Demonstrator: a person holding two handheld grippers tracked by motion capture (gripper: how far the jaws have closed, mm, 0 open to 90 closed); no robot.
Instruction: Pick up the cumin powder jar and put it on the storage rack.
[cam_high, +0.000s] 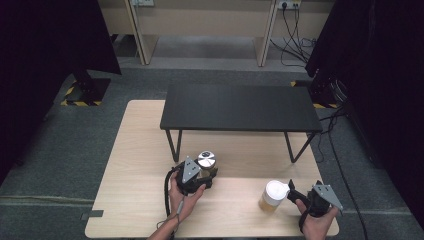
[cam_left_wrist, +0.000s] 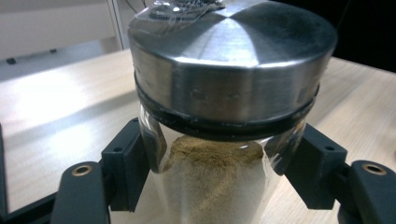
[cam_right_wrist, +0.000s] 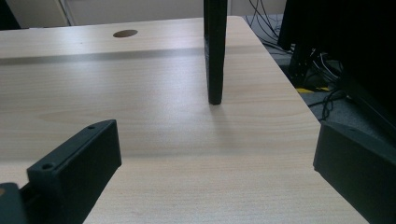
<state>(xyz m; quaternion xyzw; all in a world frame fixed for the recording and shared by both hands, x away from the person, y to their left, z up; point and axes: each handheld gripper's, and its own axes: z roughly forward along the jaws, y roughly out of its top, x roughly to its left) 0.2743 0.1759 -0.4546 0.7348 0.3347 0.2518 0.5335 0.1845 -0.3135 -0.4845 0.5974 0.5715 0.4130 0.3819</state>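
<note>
The left gripper (cam_high: 202, 177) clamps a steel-lidded glass spice jar (cam_left_wrist: 219, 154) between its jaws, while the right gripper (cam_high: 295, 192) stands wide beside a white-lidded jar (cam_high: 273, 196).

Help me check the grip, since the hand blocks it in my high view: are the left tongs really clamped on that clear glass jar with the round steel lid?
Observer: Yes, the left tongs press the clear glass jar on both sides, just under its lid's black ring.
Operator: What's inside?
Observer: Brown-topped pale powder, nearly up to the ring.
Operator: And the right tongs?
Observer: Open, with only bare wooden tabletop between them.
</note>
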